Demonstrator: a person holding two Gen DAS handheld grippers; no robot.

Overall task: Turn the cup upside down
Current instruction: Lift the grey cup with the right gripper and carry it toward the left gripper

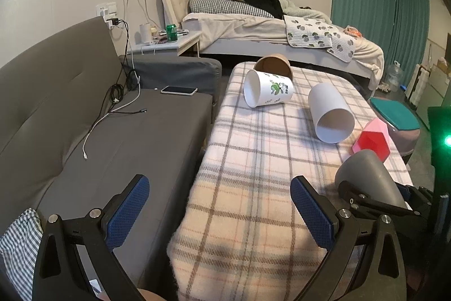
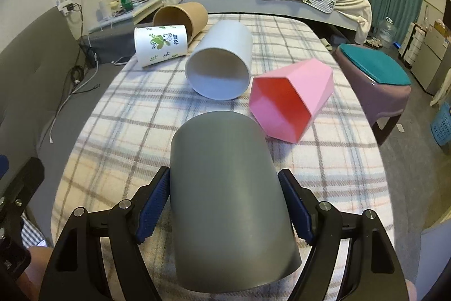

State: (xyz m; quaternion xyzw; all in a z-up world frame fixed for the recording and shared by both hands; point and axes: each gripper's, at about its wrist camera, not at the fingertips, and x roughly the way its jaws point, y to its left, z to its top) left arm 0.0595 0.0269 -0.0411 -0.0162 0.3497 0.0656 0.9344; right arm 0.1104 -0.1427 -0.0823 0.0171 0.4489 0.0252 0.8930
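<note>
- While the plain grey plastic cup [image 2: 225, 196] fills the right wrist view, clamped between the right gripper [image 2: 225, 205] pads above the plaid blanket [image 2: 112, 131], the left view catches only its side.
- Left gripper [image 1: 220, 213] hovers low, jaws wide, empty.

grey cup [image 2: 225, 188]: mouth unseen | brown cup [image 1: 274, 65]: partly behind printed cup [image 1: 267, 89]
</note>
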